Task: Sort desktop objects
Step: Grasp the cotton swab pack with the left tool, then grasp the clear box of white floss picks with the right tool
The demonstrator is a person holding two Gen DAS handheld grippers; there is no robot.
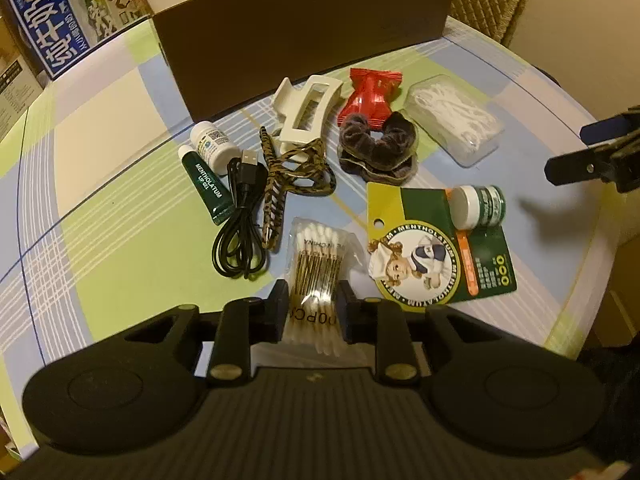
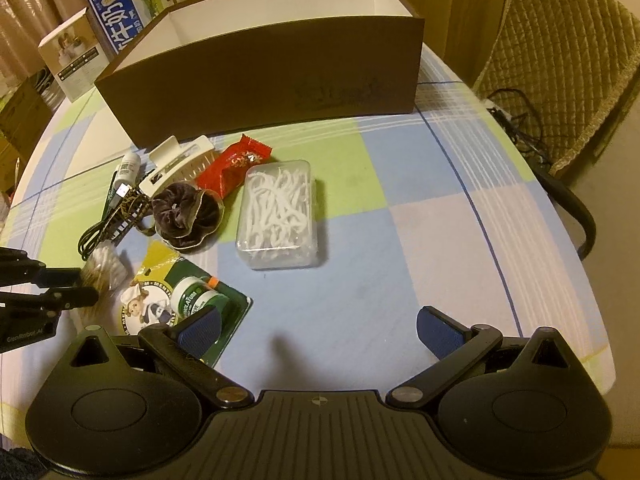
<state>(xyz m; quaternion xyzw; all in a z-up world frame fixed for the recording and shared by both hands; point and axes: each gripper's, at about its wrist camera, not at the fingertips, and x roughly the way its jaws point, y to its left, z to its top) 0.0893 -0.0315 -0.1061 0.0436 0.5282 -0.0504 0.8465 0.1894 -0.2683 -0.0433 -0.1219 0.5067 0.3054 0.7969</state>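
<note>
My left gripper (image 1: pixel 313 306) is shut on a clear packet of cotton swabs (image 1: pixel 316 268), pinched at its near end; the right wrist view shows the same grip (image 2: pixel 90 284) from the side. The right gripper (image 2: pixel 318 330) hangs wide open over bare cloth, its left pad above the corner of a green Mentholatum card (image 2: pixel 160 300) with a small jar (image 1: pixel 478 206). Beyond lie a clear box of floss picks (image 2: pixel 278 216), a brown scrunchie (image 2: pixel 188 216), a red snack packet (image 1: pixel 370 94), a white hair claw (image 1: pixel 306 110), a leopard hair claw (image 1: pixel 288 184), a black USB cable (image 1: pixel 240 220), a green lip gel tube (image 1: pixel 208 188) and a white bottle (image 1: pixel 210 146).
A large open brown box (image 2: pixel 260 76) with a white inside stands at the back of the checked tablecloth (image 2: pixel 400 240). Cartons and a small box (image 2: pixel 76 60) stand behind it on the left. A quilted chair (image 2: pixel 560 60) is off the table's right edge.
</note>
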